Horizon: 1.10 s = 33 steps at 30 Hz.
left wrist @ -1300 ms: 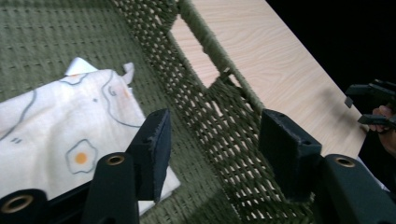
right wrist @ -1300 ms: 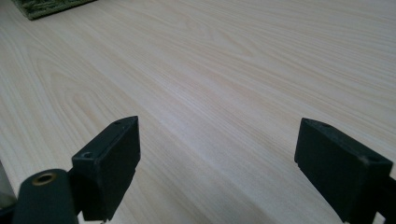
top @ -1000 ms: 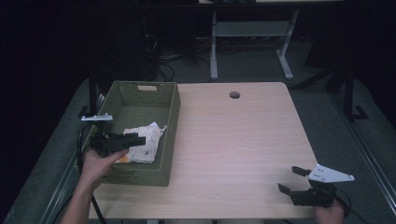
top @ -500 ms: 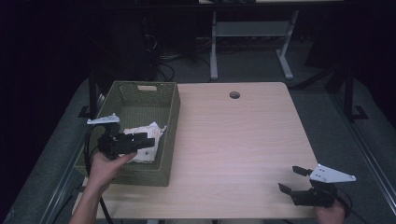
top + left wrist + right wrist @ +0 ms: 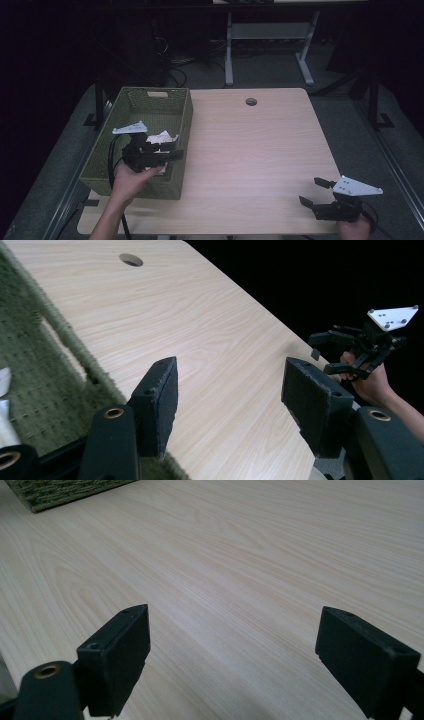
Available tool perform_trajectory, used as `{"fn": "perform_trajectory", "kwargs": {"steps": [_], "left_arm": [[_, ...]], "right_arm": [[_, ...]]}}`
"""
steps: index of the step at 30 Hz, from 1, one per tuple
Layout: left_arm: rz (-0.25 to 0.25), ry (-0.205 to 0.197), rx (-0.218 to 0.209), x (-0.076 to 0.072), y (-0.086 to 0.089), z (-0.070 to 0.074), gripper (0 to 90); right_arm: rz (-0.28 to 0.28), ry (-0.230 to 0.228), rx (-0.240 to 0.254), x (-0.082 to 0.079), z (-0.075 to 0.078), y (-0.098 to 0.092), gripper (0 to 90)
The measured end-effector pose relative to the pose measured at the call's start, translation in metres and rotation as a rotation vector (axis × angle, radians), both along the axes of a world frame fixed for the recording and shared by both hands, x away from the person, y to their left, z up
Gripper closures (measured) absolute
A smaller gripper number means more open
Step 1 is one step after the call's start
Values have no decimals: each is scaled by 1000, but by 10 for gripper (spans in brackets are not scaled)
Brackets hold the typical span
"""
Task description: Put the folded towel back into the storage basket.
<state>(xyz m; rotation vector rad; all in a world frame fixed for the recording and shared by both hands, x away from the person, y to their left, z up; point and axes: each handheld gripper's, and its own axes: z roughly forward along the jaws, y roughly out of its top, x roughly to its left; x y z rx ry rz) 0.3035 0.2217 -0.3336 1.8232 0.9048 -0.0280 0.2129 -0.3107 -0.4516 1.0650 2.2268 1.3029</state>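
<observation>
Presently: left claw [image 5: 172,152] wide and empty above crumpled white paper [image 5: 161,138] in woven green basket [image 5: 177,107].
Paper likely light, soft, crushable; grip a raised fold. Right claw [image 5: 311,192] wide, empty.

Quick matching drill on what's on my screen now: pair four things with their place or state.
Things:
1. green woven basket
2. white crumpled item
3. left gripper
4. right gripper

Places or states:
A. lying inside the basket
B. open, near the table's front right corner
C. standing on the table's left part
D. open, over the basket's right wall

Pairs: 1-C, 2-A, 3-D, 4-B
</observation>
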Motion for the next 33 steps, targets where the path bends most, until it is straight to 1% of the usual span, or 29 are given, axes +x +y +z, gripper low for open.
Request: {"fn": "perform_trajectory", "kwargs": {"steps": [3,9,12,14,19,21,28,29,31,33], "left_arm": [[-14,-7,-2,-3,-8,1,406],[-49,-26,-4,-8,-31,5,406],[-62,-36,-14,-10,-42,6,407],[-70,-38,-11,-10,-49,6,407],[-103,-36,-26,-13,-67,5,404],[-108,-38,-31,-14,-74,4,403],[-139,-46,-1,-20,-105,-4,402],[-140,-47,-5,-21,-109,-6,400],[-147,-54,5,-24,-117,-8,396],[-156,-59,6,-27,-126,-12,391]], "right_arm": [[0,-1,0,0,0,0,136],[3,-2,-5,0,0,1,136],[1,-6,-4,-1,1,0,136],[-2,-9,1,-1,1,-1,137],[-2,-8,2,-1,1,-1,137],[0,-9,3,-1,1,0,136],[1,-6,3,-1,1,-1,136],[2,-7,2,-1,1,-1,137],[2,-7,1,-1,1,-2,136],[3,-8,1,-1,1,-2,136]]}}
